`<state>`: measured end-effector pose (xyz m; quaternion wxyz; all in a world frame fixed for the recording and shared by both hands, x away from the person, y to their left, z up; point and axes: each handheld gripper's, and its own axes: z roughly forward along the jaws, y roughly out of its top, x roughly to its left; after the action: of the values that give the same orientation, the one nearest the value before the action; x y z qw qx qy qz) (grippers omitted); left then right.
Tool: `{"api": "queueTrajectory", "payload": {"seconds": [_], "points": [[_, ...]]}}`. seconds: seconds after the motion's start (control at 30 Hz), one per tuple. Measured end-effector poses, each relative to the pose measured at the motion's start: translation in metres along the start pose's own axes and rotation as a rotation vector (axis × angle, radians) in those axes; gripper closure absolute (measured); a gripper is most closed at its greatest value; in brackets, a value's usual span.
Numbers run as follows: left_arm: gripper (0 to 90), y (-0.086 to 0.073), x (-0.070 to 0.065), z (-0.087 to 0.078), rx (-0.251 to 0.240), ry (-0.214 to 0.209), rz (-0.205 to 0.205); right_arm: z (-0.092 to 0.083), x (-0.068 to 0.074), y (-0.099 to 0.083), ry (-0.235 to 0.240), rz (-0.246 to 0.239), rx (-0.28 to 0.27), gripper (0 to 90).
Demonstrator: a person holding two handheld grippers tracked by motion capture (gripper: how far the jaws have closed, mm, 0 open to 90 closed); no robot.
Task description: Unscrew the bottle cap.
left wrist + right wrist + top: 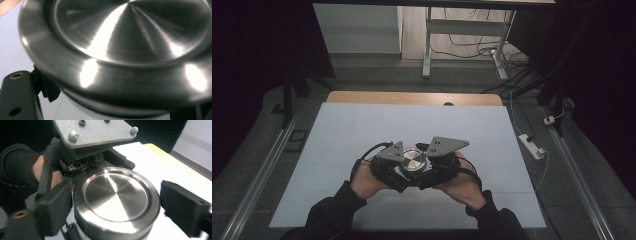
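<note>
- A white sheet (362,130) covers a wooden desk (412,97), whose bare edge shows along the far side.
- A round, shiny metal container (414,161) with a recessed lid sits at the near middle of the sheet, between two hand-held tools.
- The left tool (399,167) is pressed close against the container; whether it is clamped on it cannot be told.
- The right tool (115,202) has its jaws spread to either side of the container, the left one touching it, the right one apart.
- The room around is dark, with grey floor.
- Beyond the desk stand a white table frame (462,30) and loose cables (477,47).
- A white power strip (532,146) lies on the floor to the right.
</note>
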<state>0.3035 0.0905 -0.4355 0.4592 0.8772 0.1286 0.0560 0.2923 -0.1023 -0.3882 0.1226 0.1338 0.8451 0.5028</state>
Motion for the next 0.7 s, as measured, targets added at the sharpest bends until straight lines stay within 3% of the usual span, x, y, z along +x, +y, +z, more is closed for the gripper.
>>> {"api": "queueTrajectory", "payload": {"seconds": [0.13,0.37,0.53,0.7], "points": [[15.3,0.000,0.000,-0.001,0.006,-0.042,0.035,-0.002,-0.001,0.000,0.039,0.004,-0.002,18.4],[15.3,-0.001,-0.001,0.000,-0.014,-0.156,0.083,-0.008,-0.007,-0.001,0.177,0.009,-0.017,19.6],[15.3,-0.003,-0.002,0.001,-0.007,-0.177,0.098,-0.009,-0.007,-0.001,0.218,0.005,-0.029,19.7],[15.3,-0.004,-0.001,0.004,0.008,-0.173,0.102,-0.010,-0.010,-0.001,0.221,0.024,-0.039,19.7]]}}
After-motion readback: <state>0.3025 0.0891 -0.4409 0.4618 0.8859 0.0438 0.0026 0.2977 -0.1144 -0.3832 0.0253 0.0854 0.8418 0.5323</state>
